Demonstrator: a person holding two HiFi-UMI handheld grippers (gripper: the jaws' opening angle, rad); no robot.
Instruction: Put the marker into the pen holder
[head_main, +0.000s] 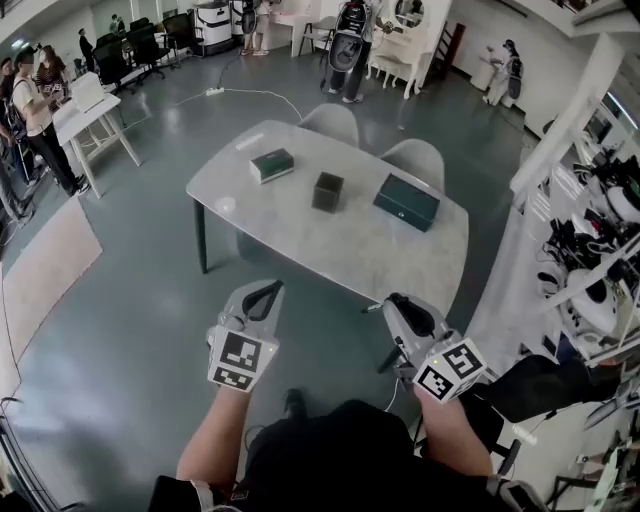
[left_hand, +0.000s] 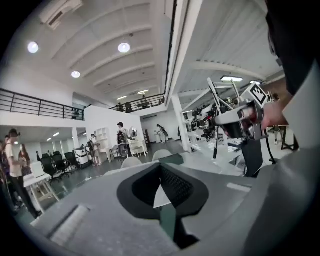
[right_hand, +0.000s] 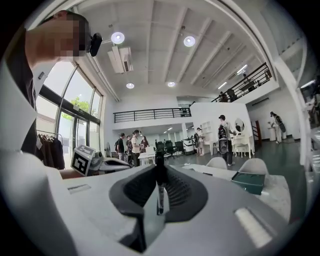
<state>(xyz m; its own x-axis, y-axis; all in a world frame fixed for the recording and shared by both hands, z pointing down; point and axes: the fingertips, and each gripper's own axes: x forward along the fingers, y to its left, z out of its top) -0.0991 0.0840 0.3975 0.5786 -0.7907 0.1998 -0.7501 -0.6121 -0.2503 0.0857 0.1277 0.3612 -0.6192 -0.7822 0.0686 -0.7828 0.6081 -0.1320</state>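
Head view: dark square pen holder (head_main: 327, 191) sits mid-frame on the white marble-look bench (head_main: 290, 235). Left gripper (head_main: 270, 290) and right gripper (head_main: 393, 302) are lower in the frame, apart from the holder.
Left gripper view: tips together, nothing between.
Right gripper view: jaws clamp an upright, slim black-capped marker (right_hand: 159, 190), frame centre.
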